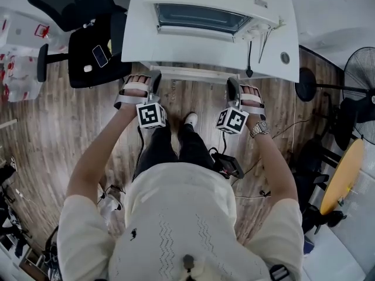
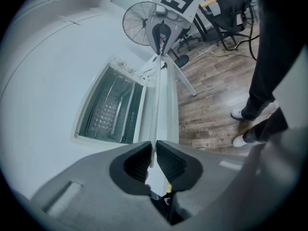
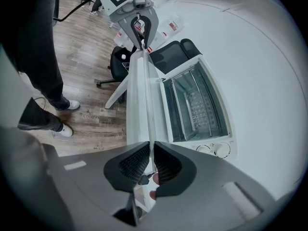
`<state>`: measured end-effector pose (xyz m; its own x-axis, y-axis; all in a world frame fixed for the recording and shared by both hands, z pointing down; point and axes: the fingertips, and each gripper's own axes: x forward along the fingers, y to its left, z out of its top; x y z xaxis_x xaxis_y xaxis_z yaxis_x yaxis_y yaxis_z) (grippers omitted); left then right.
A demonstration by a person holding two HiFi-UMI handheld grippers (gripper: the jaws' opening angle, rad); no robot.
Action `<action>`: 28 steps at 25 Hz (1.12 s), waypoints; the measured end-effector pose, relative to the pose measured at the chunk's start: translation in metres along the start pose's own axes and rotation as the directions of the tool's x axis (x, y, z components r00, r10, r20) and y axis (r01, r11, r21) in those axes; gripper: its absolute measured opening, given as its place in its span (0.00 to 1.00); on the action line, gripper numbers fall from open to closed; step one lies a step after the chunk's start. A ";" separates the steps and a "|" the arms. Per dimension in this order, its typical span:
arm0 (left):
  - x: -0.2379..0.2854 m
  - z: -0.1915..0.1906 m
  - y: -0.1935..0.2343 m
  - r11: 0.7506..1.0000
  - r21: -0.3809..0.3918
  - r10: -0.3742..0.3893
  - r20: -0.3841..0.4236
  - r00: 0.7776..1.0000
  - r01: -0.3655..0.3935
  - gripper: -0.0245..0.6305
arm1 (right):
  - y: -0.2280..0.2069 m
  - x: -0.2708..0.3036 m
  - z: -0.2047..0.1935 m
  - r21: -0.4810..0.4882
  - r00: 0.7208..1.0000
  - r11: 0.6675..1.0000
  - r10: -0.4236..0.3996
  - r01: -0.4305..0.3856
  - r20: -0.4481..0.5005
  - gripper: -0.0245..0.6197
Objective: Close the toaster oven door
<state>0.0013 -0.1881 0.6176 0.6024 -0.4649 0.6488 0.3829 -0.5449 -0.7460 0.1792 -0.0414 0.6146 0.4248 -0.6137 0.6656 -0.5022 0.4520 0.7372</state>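
Door [image 1: 193, 71] apparently near level, length crosswise

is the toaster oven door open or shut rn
Open: the white toaster oven door stands swung away from the cavity, baring the wire rack; left tool and right tool clamp its edge.

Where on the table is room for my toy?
Bare table shows left of the toaster oven, and a strip right of it by the cable. The front is crowded: left gripper and right gripper clamp the open door.
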 end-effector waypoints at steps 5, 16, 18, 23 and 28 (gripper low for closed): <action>-0.002 0.001 0.006 1.000 0.005 -0.025 0.000 1.000 0.025 0.09 | -0.006 -0.002 0.000 0.000 1.000 1.000 0.006 -0.006 -0.003 0.10; -0.004 0.001 0.018 0.998 0.017 -0.055 0.001 0.999 0.055 0.08 | -0.017 -0.004 0.002 -0.003 0.999 0.999 0.034 -0.034 0.006 0.10; -0.004 0.001 0.019 0.998 0.016 -0.064 -0.001 0.998 0.064 0.08 | -0.020 -0.005 0.003 -0.007 0.999 0.999 0.033 -0.033 0.010 0.10; -0.005 0.002 0.032 0.999 0.008 -0.049 0.002 0.999 0.049 0.08 | -0.032 -0.006 0.004 -0.008 0.999 0.999 0.034 -0.034 0.019 0.10; -0.006 0.003 0.041 0.999 0.008 -0.038 0.004 0.999 0.038 0.08 | -0.041 -0.008 0.005 0.000 0.999 0.999 0.044 -0.044 0.020 0.10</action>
<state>0.0155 -0.2052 0.5826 0.5901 -0.4409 0.6764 0.4117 -0.5564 -0.7218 0.1930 -0.0581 0.5787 0.3870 -0.6064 0.6946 -0.5200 0.4786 0.7075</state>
